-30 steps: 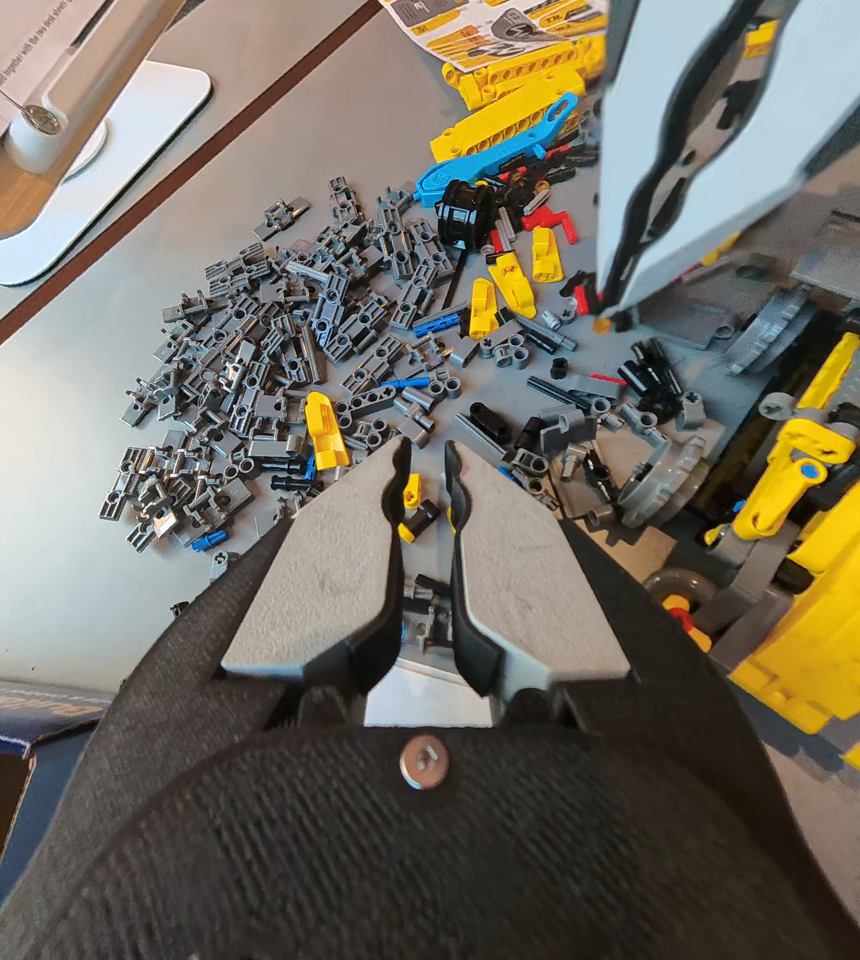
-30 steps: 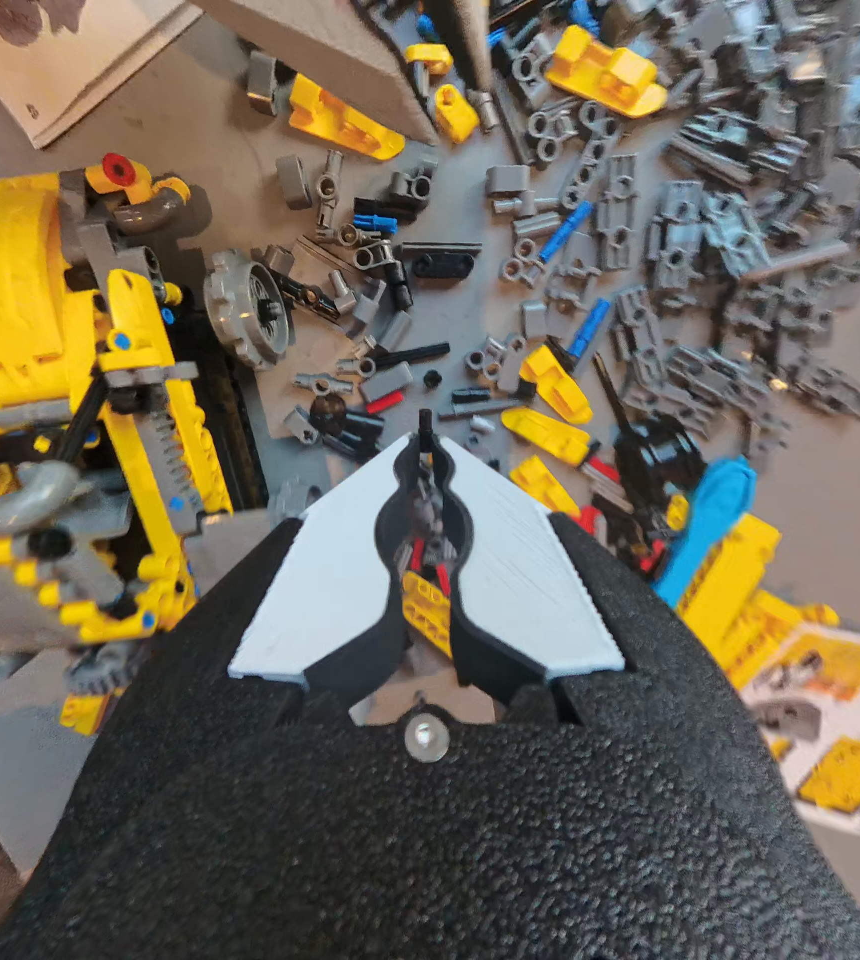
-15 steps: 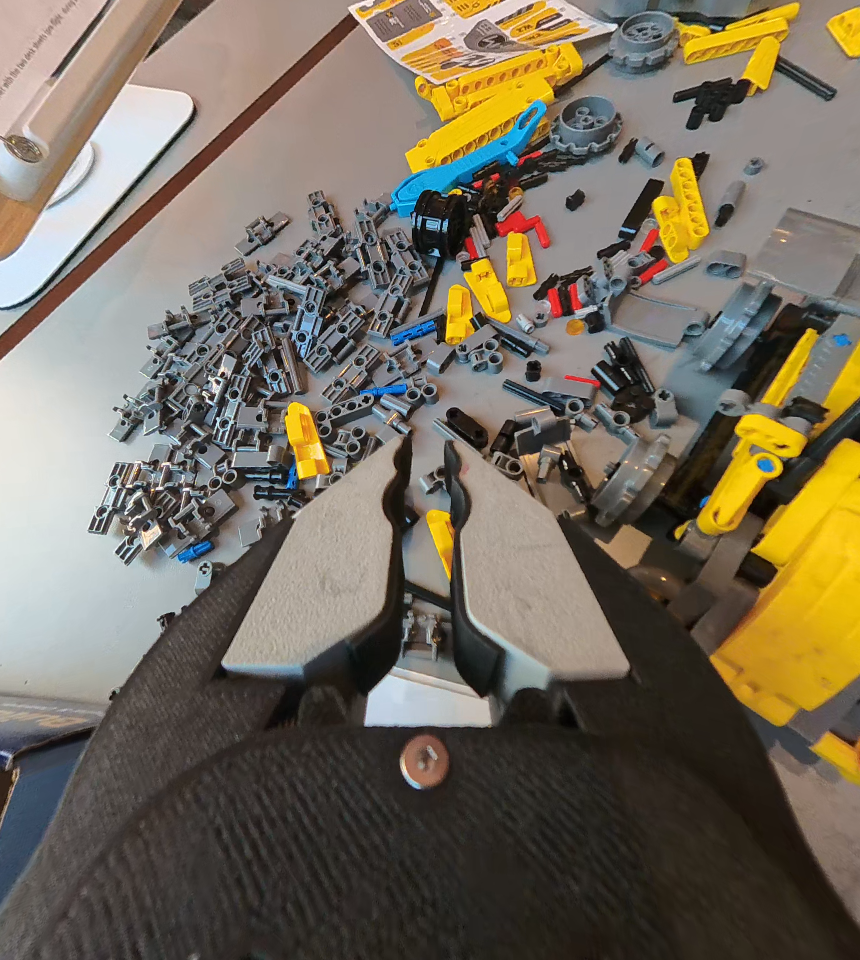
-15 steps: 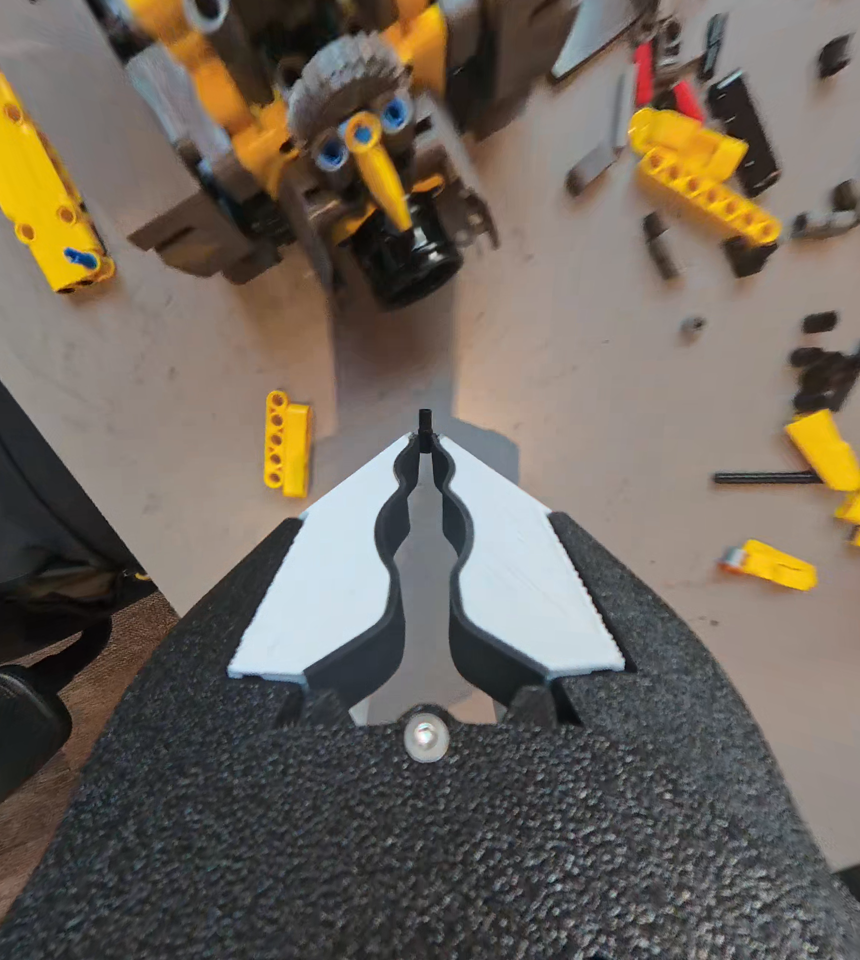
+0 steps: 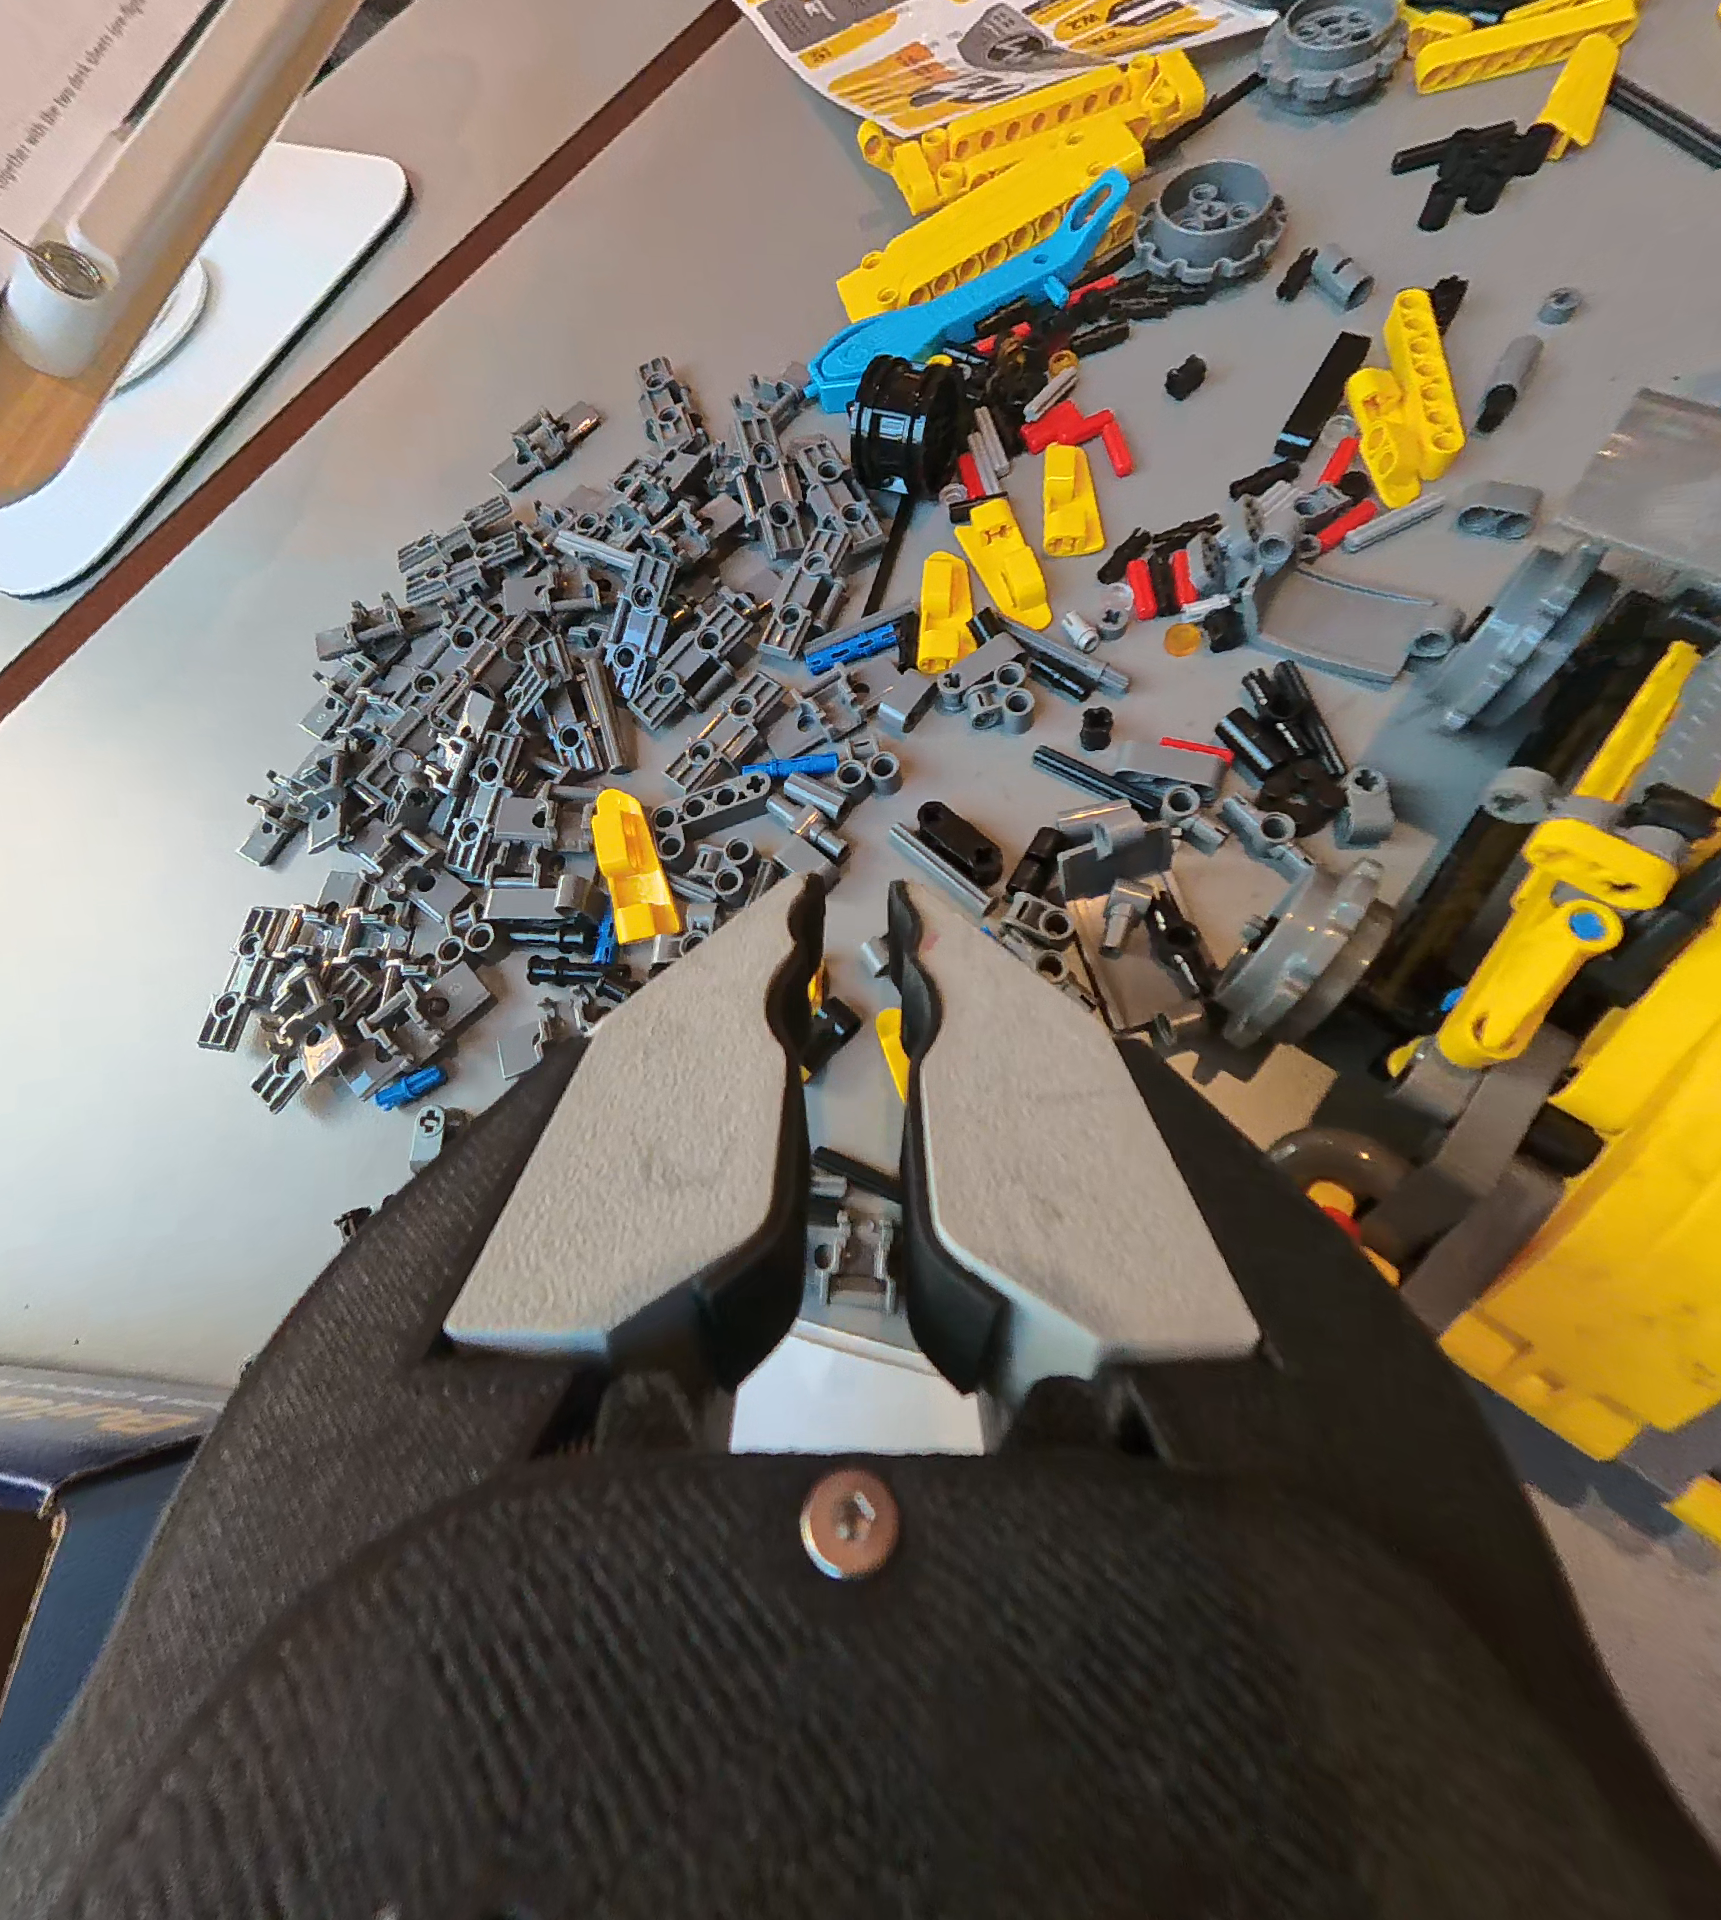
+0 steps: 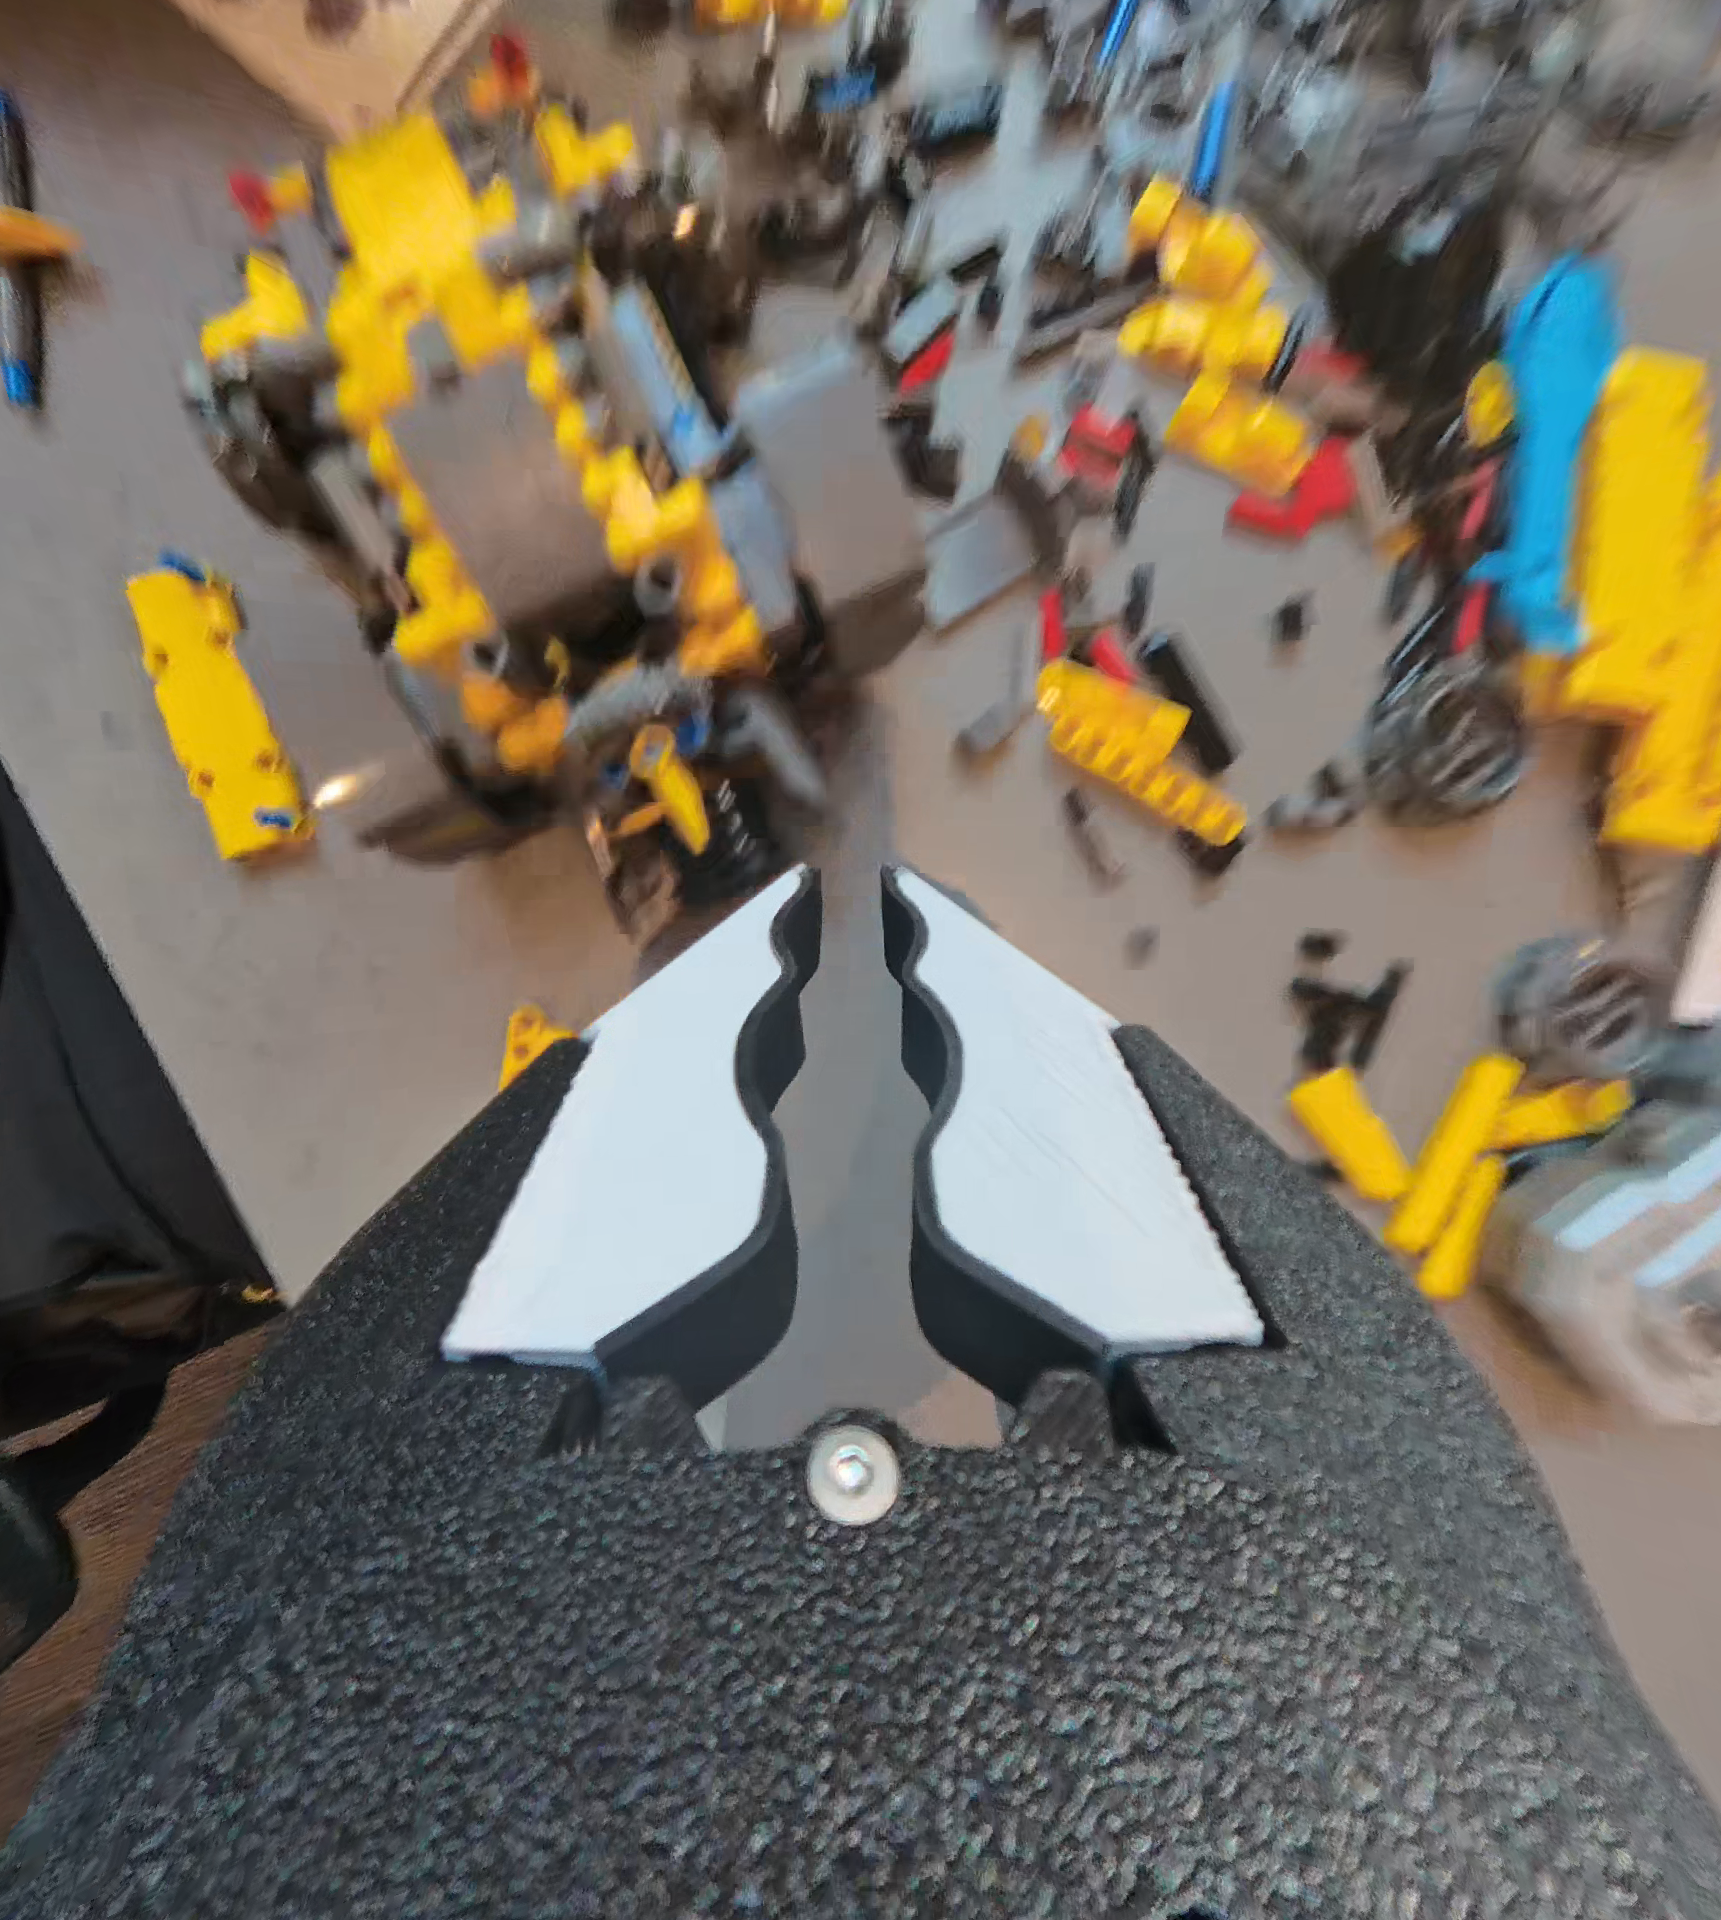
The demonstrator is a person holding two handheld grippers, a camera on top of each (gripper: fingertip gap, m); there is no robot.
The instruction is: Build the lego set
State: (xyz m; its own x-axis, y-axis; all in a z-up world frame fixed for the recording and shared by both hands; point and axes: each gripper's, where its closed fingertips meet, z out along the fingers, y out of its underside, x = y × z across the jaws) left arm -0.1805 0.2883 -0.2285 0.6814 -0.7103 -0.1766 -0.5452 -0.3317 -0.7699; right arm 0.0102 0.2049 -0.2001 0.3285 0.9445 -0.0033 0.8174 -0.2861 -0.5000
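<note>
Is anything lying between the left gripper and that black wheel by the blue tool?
Yes. Loose pieces cover the table between the left gripper and the black wheel: grey connectors, a blue pin and a yellow piece just short of the wheel. The jaws are open and empty.

Flat grey table (image 5: 87,935), dark brown strip along its far-left edge. Landmark: black plastic wheel hub (image 5: 903,424). Left/near of it: heap of small dark-grey plastic connector pieces (image 5: 523,727). Touching its far side: long blue plastic lever tool (image 5: 981,296), lying against yellow perforated beams (image 5: 1001,197). Right and nearer: partly built yellow-and-grey brick vehicle (image 5: 1614,1091). Far left: white rounded monitor-stand base (image 5: 243,312).
</note>
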